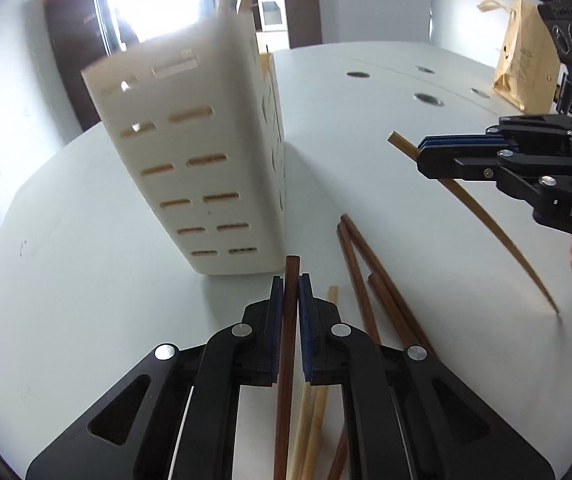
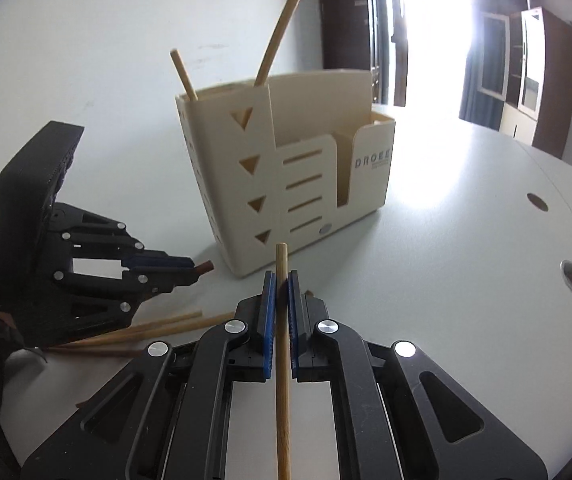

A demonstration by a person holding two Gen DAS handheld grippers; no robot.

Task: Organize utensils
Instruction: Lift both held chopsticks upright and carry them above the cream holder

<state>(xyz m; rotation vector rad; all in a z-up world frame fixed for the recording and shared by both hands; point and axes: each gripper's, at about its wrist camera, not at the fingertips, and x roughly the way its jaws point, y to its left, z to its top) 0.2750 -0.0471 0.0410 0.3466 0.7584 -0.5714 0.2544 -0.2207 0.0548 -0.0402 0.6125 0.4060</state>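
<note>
Cream slotted holder (image 2: 286, 168), dark brown chopstick (image 1: 288, 340), pale bamboo chopstick (image 2: 283, 360)

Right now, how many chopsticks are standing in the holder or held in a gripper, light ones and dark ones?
Light chopsticks: 3. Two in the holder, one in the right gripper.
Dark chopsticks: 1, in the left gripper.
Total: 4

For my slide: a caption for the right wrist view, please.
Right tool holds a light chopstick before the cream holder.
</note>
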